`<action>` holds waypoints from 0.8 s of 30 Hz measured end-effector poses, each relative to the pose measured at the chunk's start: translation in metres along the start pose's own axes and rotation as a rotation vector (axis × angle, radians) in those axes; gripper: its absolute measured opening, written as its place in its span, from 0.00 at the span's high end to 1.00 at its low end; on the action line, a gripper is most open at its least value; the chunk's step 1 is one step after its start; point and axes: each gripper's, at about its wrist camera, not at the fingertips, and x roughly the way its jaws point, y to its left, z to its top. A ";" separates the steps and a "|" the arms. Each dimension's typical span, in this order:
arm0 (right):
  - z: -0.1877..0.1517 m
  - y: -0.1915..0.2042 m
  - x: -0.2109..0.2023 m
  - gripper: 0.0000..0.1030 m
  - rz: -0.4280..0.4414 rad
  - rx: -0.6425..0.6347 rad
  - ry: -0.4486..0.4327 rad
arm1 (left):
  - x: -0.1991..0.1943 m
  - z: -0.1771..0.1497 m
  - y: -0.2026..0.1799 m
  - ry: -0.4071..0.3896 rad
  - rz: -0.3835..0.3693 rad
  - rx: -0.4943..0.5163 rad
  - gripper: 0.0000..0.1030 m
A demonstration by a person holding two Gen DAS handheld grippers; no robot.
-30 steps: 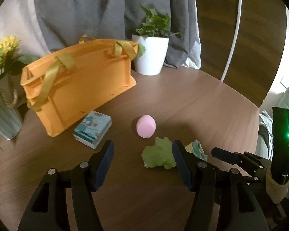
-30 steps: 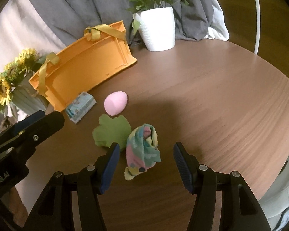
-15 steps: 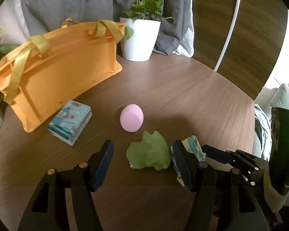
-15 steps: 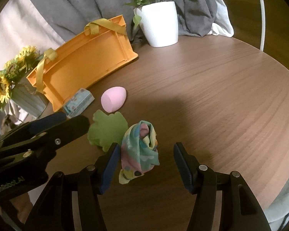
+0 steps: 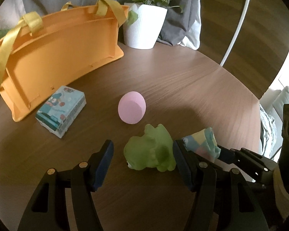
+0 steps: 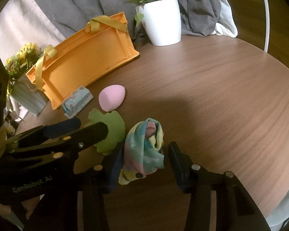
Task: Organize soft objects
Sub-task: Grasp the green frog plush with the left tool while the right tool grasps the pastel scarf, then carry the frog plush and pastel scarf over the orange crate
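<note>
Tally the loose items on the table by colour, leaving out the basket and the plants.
Pink: 1, egg-shaped sponge
Green: 1, soft frog toy
Pastel multicolour: 1, rolled cloth
Blue and white: 1, tissue pack
Total: 4

Left wrist view. A basket was tipped on its side at the upper left of the table, with a potted plant behind its right end. A small box lay just before the basket, and an egg-shaped sponge was placed right of the box. A frog toy lay below the sponge at lower centre, and a rolled cloth just right of the toy.
</note>
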 end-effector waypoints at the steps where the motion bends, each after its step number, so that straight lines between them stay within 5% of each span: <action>1: 0.000 -0.001 0.000 0.60 0.002 -0.001 0.001 | 0.001 0.000 0.000 0.004 -0.001 -0.005 0.40; 9: 0.002 0.000 0.000 0.61 -0.007 -0.026 -0.003 | -0.002 -0.001 -0.003 -0.016 0.013 -0.001 0.56; 24: 0.016 -0.008 -0.006 0.61 -0.014 -0.062 0.001 | -0.015 0.001 -0.011 -0.079 0.079 -0.054 0.58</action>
